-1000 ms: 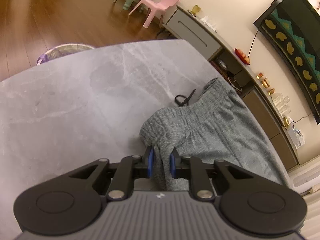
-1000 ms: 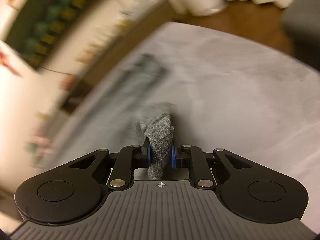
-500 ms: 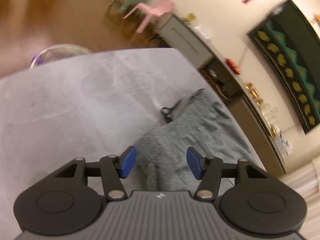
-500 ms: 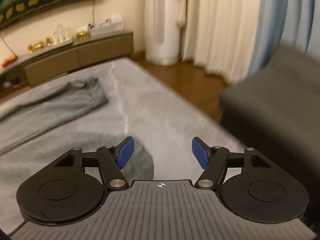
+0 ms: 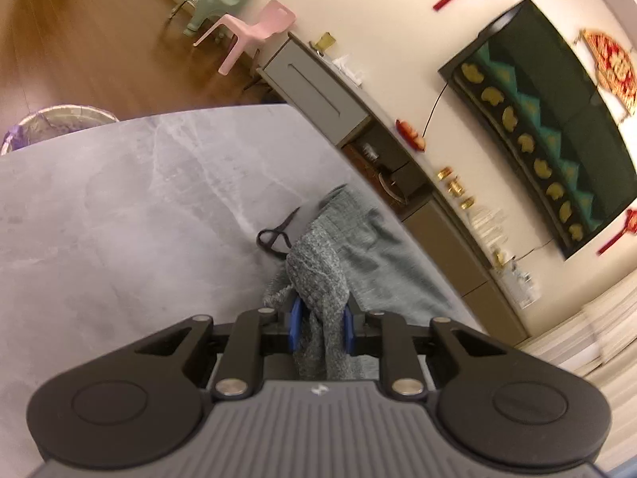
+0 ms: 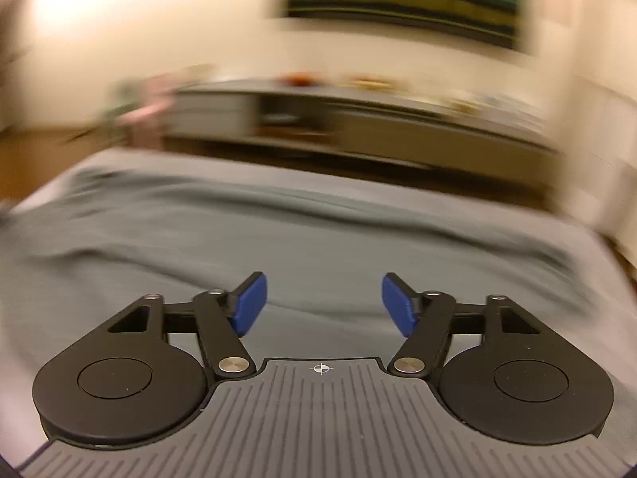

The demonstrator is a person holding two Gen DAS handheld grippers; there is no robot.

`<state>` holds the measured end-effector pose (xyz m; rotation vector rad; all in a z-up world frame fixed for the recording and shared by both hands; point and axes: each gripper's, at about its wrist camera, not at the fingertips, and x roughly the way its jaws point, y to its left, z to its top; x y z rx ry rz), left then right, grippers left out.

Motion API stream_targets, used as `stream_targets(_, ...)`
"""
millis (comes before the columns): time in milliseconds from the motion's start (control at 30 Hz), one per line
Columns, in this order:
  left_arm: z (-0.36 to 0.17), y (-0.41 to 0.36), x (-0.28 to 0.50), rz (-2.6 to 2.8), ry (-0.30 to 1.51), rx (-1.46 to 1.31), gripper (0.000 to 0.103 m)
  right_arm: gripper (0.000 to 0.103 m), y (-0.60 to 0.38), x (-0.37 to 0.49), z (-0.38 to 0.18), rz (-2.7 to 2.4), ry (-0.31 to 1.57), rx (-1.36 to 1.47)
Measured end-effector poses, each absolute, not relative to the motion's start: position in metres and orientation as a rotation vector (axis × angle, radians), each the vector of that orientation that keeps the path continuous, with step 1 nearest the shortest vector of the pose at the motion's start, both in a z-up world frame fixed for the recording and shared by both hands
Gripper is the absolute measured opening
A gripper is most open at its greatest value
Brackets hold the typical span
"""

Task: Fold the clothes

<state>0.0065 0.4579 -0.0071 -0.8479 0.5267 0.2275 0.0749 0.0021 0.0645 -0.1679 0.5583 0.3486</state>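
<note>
The right wrist view is smeared with motion blur, so the far cabinet and wall hanging are hard to make out. Half a second ago the left gripper (image 5: 320, 328) stood wide open; now its blue pads pinch a bunched fold of the grey knit trousers (image 5: 318, 275), which lie along the marble-patterned table (image 5: 119, 215). The right gripper (image 6: 323, 304), released earlier, hangs spread wide and empty above the cloth (image 6: 278, 239).
</note>
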Motion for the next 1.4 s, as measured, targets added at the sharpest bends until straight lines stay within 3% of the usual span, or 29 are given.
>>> stream_targets(167,-0.023,0.464,0.011,0.241,0.588,-0.897,0.023,0.086,0.213,0.124,0.071,0.671,0.562,-0.352)
stream_targets(267,-0.030,0.464,0.016,0.218,0.598,-0.902,0.024,0.087,0.328,0.155,0.057,0.762,0.653,-0.387)
stream_targets(567,-0.037,0.434,0.042,0.041,0.668,-0.748,0.025,0.089,0.494,0.213,0.008,0.762,0.829,-0.487)
stream_targets(667,-0.045,0.430,0.045,-0.001,0.696,-0.708,0.025,0.049,0.511,0.223,-0.009,0.723,0.920,-0.569)
stream_targets(733,-0.044,0.435,0.040,-0.020,0.681,-0.700,0.025,0.032,0.500,0.220,-0.001,0.717,0.893,-0.571)
stream_targets(800,-0.039,0.442,0.035,-0.026,0.649,-0.694,0.026,0.000,0.488,0.217,0.007,0.710,0.867,-0.574)
stream_targets(933,-0.018,0.454,0.028,0.019,0.550,-0.618,0.036,0.000,0.465,0.211,0.022,0.697,0.815,-0.579)
stream_targets(1067,-0.017,0.460,0.036,-0.012,0.524,-0.627,0.037,0.000,0.452,0.218,0.022,0.673,0.845,-0.562)
stream_targets(1167,-0.026,0.445,0.051,-0.049,0.581,-0.564,0.036,0.021,0.455,0.219,0.026,0.688,0.872,-0.465)
stream_targets(1200,-0.029,0.436,0.055,-0.061,0.605,-0.524,0.036,0.042,0.459,0.217,0.027,0.710,0.883,-0.439)
stream_targets(1267,-0.035,0.418,0.065,-0.083,0.648,-0.443,0.036,0.063,0.474,0.211,0.025,0.767,0.921,-0.412)
stream_targets(1333,-0.040,0.409,0.067,-0.079,0.657,-0.370,0.036,0.062,0.494,0.204,0.014,0.780,0.945,-0.468)
stream_targets(1367,-0.039,0.408,0.068,-0.076,0.649,-0.337,0.035,0.054,0.504,0.201,0.007,0.769,0.954,-0.526)
stream_targets(1400,-0.036,0.410,0.065,-0.069,0.627,-0.324,0.035,0.031,0.509,0.199,0.001,0.751,0.960,-0.574)
